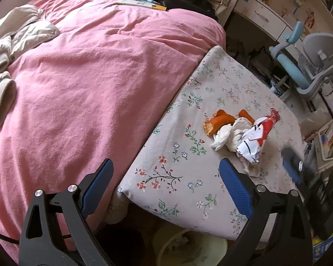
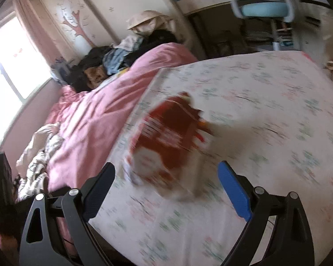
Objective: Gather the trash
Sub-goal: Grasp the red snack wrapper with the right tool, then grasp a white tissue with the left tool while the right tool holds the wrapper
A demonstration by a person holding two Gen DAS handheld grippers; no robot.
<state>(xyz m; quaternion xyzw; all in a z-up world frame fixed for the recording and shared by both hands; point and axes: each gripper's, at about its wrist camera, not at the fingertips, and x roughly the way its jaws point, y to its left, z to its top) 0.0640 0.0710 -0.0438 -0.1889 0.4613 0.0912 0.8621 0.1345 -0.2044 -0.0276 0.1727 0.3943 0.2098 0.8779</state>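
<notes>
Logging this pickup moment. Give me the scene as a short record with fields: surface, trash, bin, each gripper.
surface: floral sheet on the bed, beside a pink duvet
trash: red and white wrapper, crumpled white tissue and orange peel pieces, piled together on the sheet
bin: pale bucket on the floor below the bed edge, something crumpled inside
left gripper: open, empty, short of the pile
right gripper: open, wrapper right ahead of its fingers, view blurred
</notes>
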